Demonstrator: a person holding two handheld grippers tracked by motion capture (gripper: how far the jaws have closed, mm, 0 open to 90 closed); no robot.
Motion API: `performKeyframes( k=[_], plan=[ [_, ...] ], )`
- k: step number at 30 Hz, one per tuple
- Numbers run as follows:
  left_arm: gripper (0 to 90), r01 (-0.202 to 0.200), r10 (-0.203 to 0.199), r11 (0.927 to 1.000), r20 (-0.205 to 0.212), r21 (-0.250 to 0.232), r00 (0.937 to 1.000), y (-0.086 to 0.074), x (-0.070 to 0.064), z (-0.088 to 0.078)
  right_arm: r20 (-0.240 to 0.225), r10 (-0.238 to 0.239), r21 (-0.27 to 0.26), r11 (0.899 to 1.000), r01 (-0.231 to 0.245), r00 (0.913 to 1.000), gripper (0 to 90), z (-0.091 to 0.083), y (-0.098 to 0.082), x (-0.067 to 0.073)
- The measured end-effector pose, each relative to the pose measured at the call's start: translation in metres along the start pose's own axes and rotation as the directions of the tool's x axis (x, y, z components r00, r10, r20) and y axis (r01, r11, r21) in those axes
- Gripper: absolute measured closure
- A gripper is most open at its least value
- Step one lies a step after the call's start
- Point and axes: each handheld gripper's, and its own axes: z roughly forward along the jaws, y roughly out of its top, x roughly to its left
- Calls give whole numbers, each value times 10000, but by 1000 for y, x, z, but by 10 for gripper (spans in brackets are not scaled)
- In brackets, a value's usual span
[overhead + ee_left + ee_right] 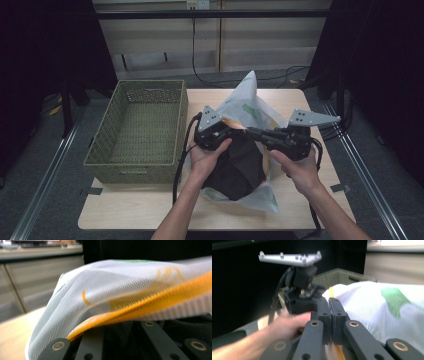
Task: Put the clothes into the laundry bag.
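Right now I have both grippers on the white mesh bag [250, 107], which sits at the centre of the high view on the desk [150, 207], just right of the green wicker basket [137, 130]. A dark garment [235, 167] bulges out of the bag's near end, so the bag looks only partly filled, or partly emptied (I cannot tell which way the work runs).

My left gripper [227, 134] is at the bag's orange-edged opening. In the left gripper view the orange trim [140, 311] runs straight across its jaws, with mesh draped over them; the jaws stand narrow, and I judge them pinched on that edge, though the contact itself is hidden under the cloth.

My right gripper [252, 132] meets it from the right side of the frame. In the right gripper view its jaws are pressed tight together with a sliver of orange trim [331, 293] caught at their tips, so it grips the bag's rim.

As I read it, the mouth is held at two points close together, and the garment is still half out. The basket stands empty, so nothing has gone into it yet.
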Motion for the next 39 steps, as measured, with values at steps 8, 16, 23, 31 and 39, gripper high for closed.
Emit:
performKeyframes(
  k=[8,16,23,31,39],
  plan=[
    [794,-242,262,9961,-230,848,9994,-32,-6,24,188,461,1335,9899,-482,9988,885,9,-50,-15],
    [788,-408,423,9850,-56,1678,9991,-66,-7,44,301,725,1982,9771,-771,9969,886,7,-79,-24],
    [773,-1128,1181,9743,-160,1949,9929,-84,-13,54,524,728,2322,9691,-831,9960,884,7,-89,-32],
    [584,-421,383,9844,258,1711,9989,-85,-4,35,795,723,2661,9596,-911,9942,884,11,-99,-41],
    [245,-20,-115,9927,1110,1205,9938,-75,-6,-14,854,727,2553,9624,-923,9937,884,11,-97,-41]
  ],
)
